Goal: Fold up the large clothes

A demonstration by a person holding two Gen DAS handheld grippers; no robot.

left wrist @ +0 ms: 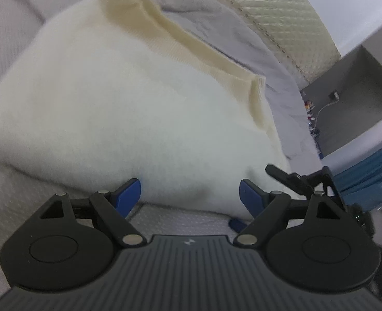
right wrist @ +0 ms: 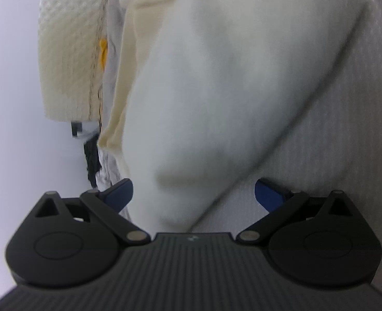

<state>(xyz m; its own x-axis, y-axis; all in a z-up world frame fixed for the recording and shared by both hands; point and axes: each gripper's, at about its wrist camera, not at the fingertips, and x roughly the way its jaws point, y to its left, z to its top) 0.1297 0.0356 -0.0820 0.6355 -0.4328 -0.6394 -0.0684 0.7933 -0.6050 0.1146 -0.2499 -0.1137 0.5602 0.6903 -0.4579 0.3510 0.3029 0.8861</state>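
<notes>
**Both tongs wide at the near edge of a cream sweater: risk of a thin or uneven pinch**

Cream sweater [left wrist: 128,108] lies on the grey ribbed bed cover [left wrist: 14,207], ribbed hem [left wrist: 191,44] toward the far edge of the bed, near the quilted headboard [left wrist: 281,7].

Left gripper [left wrist: 190,194]: tongs wide, holding nothing, at the sweater's near folded edge.

Right gripper [right wrist: 194,194]: tongs wide, empty, a rounded fold between them.

Risks, as judged:
- Knit looks thick and soft; closing on the top layer only would drag the fold open.
- Bed cover lies directly under the edge; a low pinch could catch it too.
- Uneven lifts would skew the fold.
</notes>
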